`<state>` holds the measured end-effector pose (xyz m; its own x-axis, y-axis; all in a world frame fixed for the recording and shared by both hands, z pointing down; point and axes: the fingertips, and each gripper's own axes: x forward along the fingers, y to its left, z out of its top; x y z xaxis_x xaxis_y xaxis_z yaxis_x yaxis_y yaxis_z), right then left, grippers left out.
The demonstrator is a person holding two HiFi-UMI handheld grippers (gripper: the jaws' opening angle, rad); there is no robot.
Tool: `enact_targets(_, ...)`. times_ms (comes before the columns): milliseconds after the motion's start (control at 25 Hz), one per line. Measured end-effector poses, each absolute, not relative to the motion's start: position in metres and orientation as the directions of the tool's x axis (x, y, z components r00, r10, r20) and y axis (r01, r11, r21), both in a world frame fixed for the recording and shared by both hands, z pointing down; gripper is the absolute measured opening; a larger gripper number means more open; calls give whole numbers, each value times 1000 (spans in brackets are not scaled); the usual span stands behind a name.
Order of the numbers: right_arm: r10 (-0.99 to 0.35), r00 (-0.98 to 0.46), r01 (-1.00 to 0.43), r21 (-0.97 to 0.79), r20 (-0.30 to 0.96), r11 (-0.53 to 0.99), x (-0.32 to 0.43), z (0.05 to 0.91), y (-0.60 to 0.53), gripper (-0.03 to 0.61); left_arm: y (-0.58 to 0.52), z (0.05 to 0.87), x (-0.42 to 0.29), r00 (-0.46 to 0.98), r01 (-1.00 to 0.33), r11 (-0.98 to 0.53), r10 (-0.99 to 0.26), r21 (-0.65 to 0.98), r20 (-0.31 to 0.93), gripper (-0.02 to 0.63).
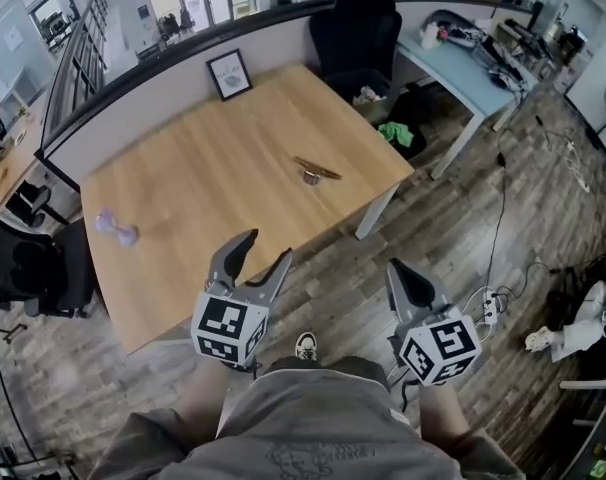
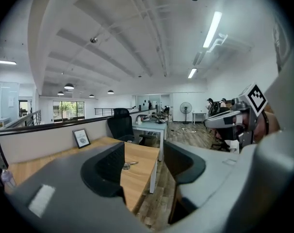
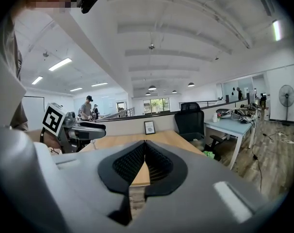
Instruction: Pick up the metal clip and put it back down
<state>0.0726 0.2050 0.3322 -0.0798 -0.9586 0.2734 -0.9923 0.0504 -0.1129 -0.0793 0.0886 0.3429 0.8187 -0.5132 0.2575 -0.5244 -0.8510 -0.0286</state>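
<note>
The metal clip [image 1: 316,171] lies on the wooden table [image 1: 213,178], toward its right end; in the left gripper view the metal clip [image 2: 129,165] shows small between the jaws. My left gripper [image 1: 259,253] hangs open over the table's near edge, well short of the clip, with nothing in it. My right gripper [image 1: 407,275] is held off the table over the floor, jaws shut and empty. In the right gripper view the right gripper [image 3: 144,144] points at the table's near corner, with the left gripper [image 3: 72,127] at its left.
A small framed picture [image 1: 230,74] leans on the partition at the table's back. A pale purple object [image 1: 117,229] sits near the left edge. A black office chair [image 1: 355,38] stands behind the right end. Another desk [image 1: 463,68] is at right; cables lie on the floor.
</note>
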Motion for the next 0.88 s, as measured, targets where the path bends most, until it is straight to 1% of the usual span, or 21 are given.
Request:
enact_targets(200, -937, -91, -988, -152, 337, 41, 81, 360, 168, 11, 49, 371, -60, 839, -514, -848, -465, 131, 283, 252)
enact_targets(360, -921, -106, -985, -164, 374, 47, 93, 379, 139, 11, 24, 393, -44, 832, -521, -840, -458, 155, 313, 252)
enact_targets(640, -902, -138, -979, -192, 408, 63, 127, 407, 87, 11, -17, 429, -10, 834, -527, -804, -427, 274, 349, 252)
enact_targets(880, -870, -215, -966, -226, 444, 123, 163, 422, 49, 11, -47, 443, 21, 807, -574, -746, -447, 337, 385, 250)
